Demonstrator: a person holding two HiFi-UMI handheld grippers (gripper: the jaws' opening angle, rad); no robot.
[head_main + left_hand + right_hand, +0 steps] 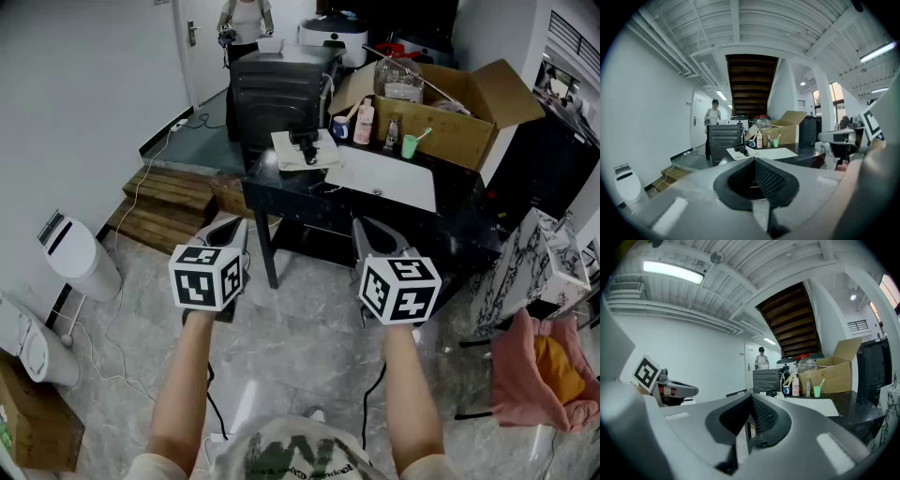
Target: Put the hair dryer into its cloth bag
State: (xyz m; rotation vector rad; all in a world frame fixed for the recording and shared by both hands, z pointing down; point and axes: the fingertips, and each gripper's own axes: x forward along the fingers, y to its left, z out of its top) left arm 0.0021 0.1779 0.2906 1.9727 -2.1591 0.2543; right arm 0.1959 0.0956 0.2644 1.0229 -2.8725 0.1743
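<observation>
Left tongs and right tongs are both pressed together and empty, short of the dark table where we see the hair dryer lying beside a white cloth, maybe its bag, so we judge nothing done yet.

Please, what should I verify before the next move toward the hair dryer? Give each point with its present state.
Jaws of left gripper open: not ok, shut, empty.
Jaws of right gripper open: not ok, shut, empty.
Uncovered hair dryer on the black table: ok.
Grippers near the table: not ok, both short of it.
Whether the light cloth under the dryer is the bag, mouth open: cannot tell.
</observation>
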